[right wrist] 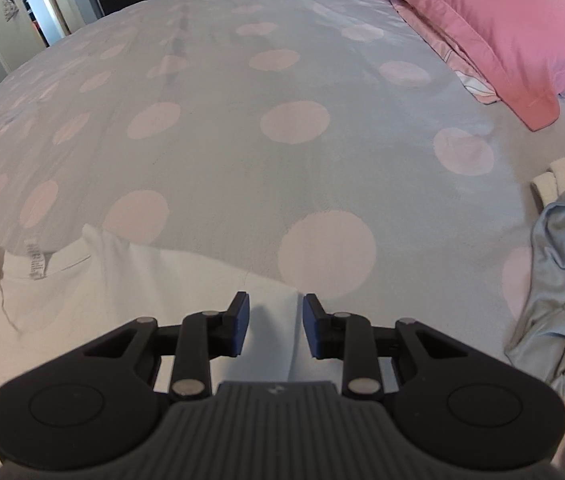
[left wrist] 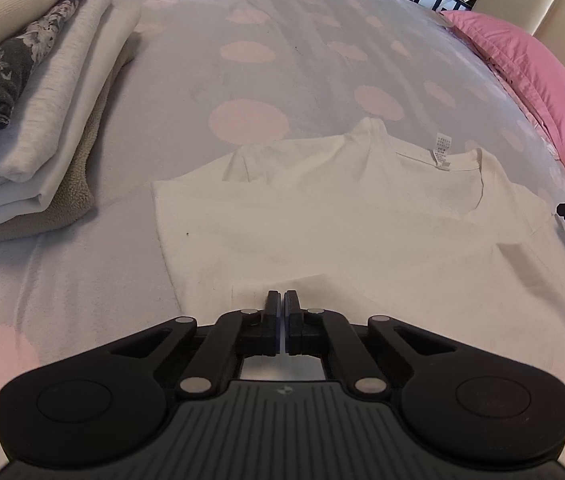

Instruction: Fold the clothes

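White cotton T-shirt (left wrist: 322, 216) lies partly folded on our dotted bed (left wrist: 242, 60); our left gripper (left wrist: 284, 300) seems clenched on its near hem for folding, while our right gripper (right wrist: 274, 312) hovers released above its edge.

Black linkage grippers (blue-padded jaws)

Care label (left wrist: 442, 151) print too small to read; grey garment (right wrist: 562, 304) cut off at right edge
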